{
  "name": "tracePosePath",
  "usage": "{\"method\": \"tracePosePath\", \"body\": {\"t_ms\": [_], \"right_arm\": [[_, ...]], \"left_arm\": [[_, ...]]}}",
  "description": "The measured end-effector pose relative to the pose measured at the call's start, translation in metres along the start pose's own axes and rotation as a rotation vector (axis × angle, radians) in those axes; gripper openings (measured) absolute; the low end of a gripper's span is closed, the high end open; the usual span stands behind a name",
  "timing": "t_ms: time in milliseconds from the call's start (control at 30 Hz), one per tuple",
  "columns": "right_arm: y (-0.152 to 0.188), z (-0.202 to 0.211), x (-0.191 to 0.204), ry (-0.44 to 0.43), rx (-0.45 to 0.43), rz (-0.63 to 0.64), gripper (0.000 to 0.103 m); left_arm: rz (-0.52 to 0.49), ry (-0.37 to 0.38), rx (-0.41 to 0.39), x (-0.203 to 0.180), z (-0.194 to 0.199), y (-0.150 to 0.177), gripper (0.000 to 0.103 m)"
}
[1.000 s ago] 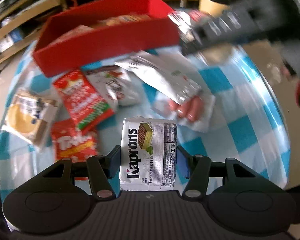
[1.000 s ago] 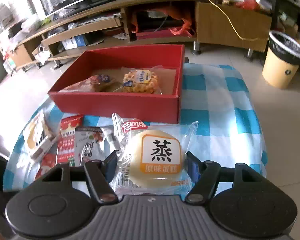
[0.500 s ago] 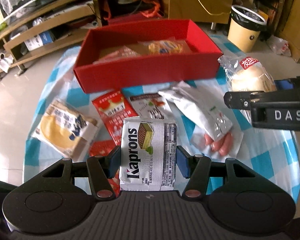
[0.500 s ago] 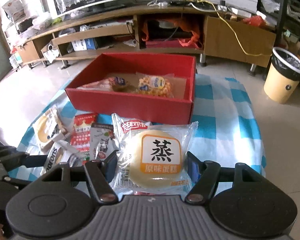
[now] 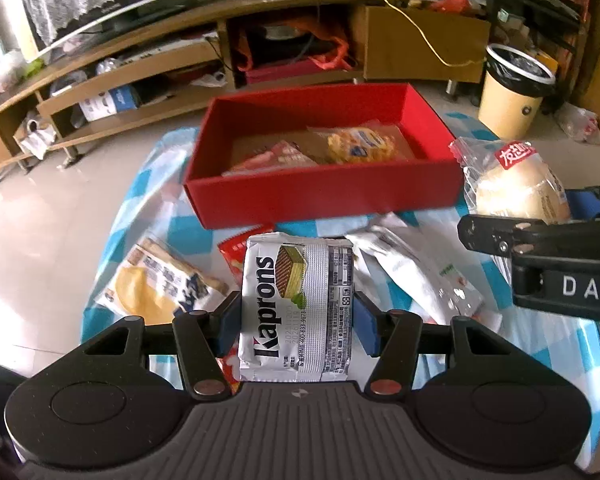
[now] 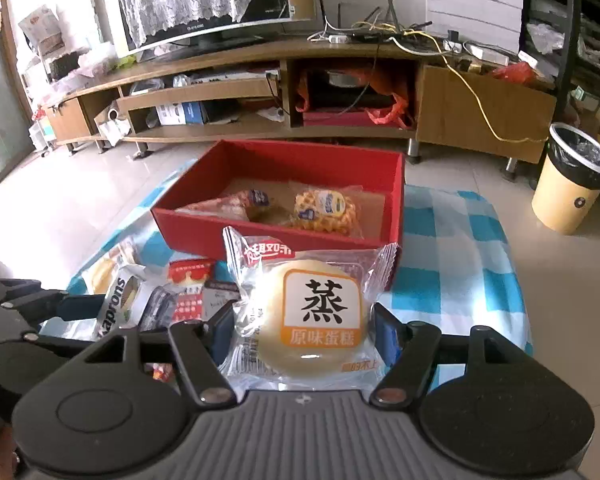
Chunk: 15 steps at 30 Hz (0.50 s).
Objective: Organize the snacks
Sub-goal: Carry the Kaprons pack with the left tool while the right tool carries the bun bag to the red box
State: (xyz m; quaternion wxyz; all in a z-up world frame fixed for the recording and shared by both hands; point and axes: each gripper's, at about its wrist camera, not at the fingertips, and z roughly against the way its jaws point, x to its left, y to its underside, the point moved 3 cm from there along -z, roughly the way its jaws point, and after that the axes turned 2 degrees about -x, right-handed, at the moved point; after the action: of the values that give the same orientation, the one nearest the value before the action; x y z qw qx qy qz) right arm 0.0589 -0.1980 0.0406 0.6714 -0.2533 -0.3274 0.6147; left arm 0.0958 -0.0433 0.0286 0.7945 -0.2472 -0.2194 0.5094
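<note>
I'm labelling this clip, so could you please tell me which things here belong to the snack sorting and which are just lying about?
Job:
Kaprons wafer pack, in left gripper
steamed cake, in right gripper
red box
loose packets

Lying about:
bin
TV stand

red packet (image 5: 234,254): mostly hidden behind held Kaprons pack (image 5: 298,308) | right gripper (image 5: 556,224): body cut by frame edge | silver pouch (image 5: 424,276): print unreadable
</note>
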Motion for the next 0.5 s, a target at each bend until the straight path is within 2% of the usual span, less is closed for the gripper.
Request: {"method": "tracePosePath", "body": {"t_ms": [500], "right_arm": [[-0.040, 0.002, 0.015, -0.018, -0.098, 0.002, 0.065]], "left_arm": [[0.020, -0.034, -0.083, 0.000, 0.003, -0.044, 0.065]]}}
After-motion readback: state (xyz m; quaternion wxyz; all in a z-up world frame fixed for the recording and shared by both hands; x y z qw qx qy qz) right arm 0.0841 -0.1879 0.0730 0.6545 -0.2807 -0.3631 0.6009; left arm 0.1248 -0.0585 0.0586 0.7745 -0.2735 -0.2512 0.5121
